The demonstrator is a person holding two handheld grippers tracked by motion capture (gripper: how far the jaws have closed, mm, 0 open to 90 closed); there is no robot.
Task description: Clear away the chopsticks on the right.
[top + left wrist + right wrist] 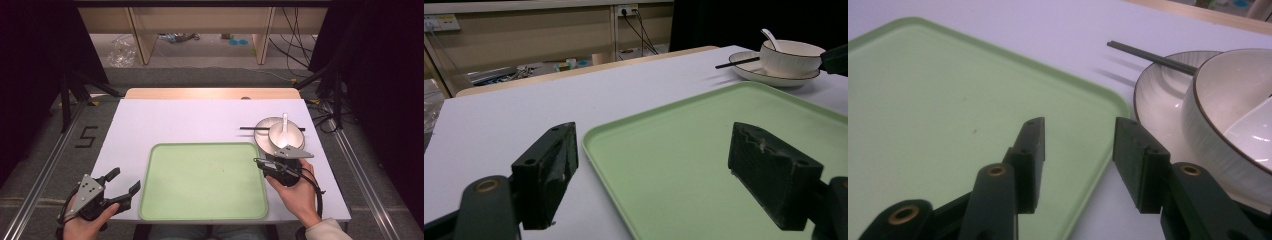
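Green plastic tray (202,181) lies nearest us on the white surface (200,120). Our left gripper (121,187) hangs with jaws wide apart at its left edge; our right gripper (259,162), jaws parted and empty, sits at its right edge. Beyond, a plate (1160,100) carries a bowl (1233,110), spoon (284,128) and chopsticks (250,128). We judge the ceramic heavy, slick and breakable, best pinched at the rim

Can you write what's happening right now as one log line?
left gripper: open, at green tray left edge | right gripper: open, over tray edge beside plate | bowl, spoon, chopsticks on plate
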